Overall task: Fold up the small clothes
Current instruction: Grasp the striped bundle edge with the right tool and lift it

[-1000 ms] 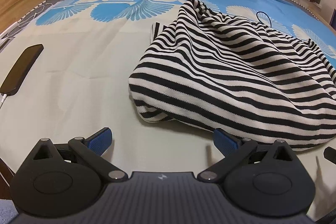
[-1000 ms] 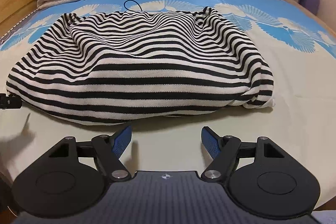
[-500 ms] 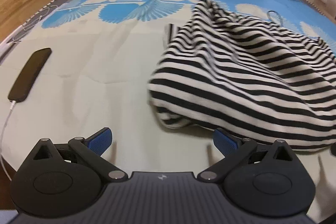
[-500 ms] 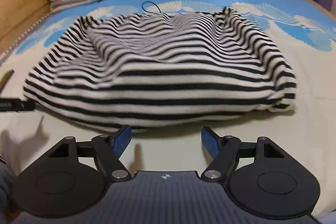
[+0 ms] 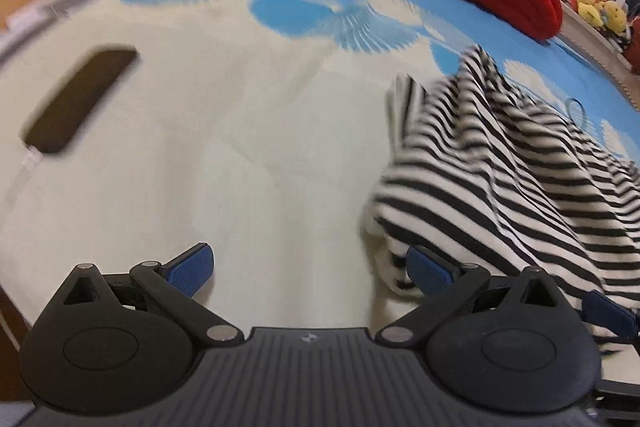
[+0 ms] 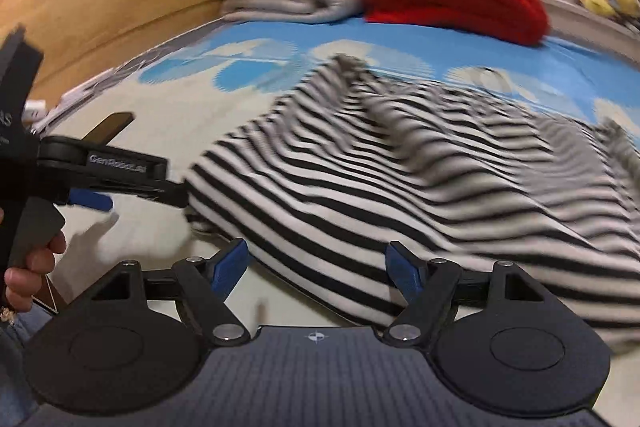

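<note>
Striped garment edge between opening right jaws

Both tongs — left tongs, right tongs — are matte black with blue ribbed pads, silver pivot screws, ridged grey bodies, white lettering.

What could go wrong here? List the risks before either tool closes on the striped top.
1. The right tool is opening with only the near edge of the striped top between its pads, so it may pinch one layer and spoil the fold.
2. The left tool sits at the top's corner, mostly over bare sheet; it could miss.
3. A sweep left could snag the phone and its cable.
</note>
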